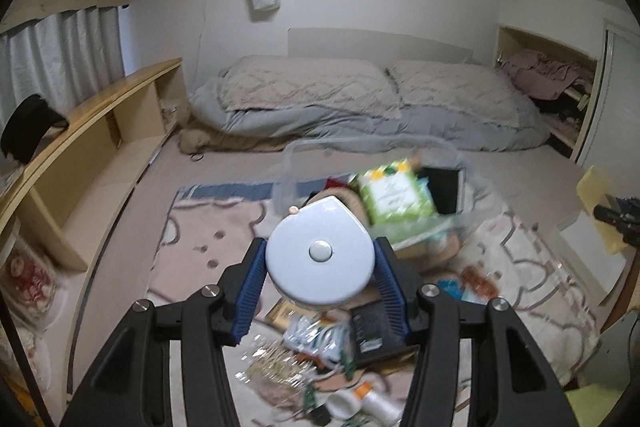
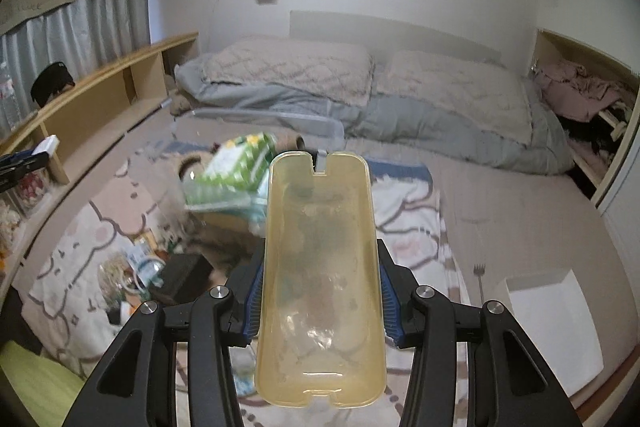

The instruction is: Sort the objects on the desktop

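A bed with grey bedding runs along the far wall, and a long wooden shelf lines the left side below the curtain. On the floor lies a patterned blanket strewn with clutter, with a clear plastic bin on it holding a green box. The right gripper has its fingers clamped on the sides of a long, yellowish translucent case — raised above the blanket. The left gripper pinches a round white tape measure between its blue-padded fingers, held up in the air in front of the bin.
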Motion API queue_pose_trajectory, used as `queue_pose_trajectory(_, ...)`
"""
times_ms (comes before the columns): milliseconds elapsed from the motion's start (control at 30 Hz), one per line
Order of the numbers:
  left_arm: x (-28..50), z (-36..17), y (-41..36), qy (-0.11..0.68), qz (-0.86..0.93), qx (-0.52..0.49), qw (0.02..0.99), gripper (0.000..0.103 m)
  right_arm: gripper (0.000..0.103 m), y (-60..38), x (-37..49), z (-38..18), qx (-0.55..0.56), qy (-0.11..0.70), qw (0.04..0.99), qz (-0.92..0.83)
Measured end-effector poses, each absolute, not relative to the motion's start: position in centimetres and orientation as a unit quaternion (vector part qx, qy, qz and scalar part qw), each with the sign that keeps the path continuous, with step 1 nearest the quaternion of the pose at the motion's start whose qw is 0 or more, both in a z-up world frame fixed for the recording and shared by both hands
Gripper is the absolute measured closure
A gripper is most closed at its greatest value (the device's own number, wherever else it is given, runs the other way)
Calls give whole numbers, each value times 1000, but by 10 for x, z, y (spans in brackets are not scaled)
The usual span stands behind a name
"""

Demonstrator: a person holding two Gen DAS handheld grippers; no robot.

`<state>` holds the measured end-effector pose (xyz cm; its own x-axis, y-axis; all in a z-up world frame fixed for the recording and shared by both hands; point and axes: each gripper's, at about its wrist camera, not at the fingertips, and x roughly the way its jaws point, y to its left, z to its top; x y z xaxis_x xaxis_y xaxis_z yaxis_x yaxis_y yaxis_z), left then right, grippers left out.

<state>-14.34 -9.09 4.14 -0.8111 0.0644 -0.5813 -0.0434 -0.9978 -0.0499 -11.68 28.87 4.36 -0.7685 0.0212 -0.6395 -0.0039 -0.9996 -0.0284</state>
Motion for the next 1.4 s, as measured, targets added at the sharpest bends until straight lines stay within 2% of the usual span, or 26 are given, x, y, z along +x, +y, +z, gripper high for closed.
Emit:
queue_pose_trajectory(467,-220,70,-9,-58,947,-297,108,50,55,269,-180,77,-315,40,25,948)
queue_pose_trajectory(733,-282,33,40,-63,932,-323,152,50,55,284,-215,46,-325,102,42,939)
queue_pose_trajectory(1000,-332,-20,70,-98,902,-379,180,50,55,305,-243,27,-333,111,67,934)
queue_pose_trajectory(1400,-371,-63,126,-69,874,-430,217,50,55,321,-279,17,-327,132,76,933)
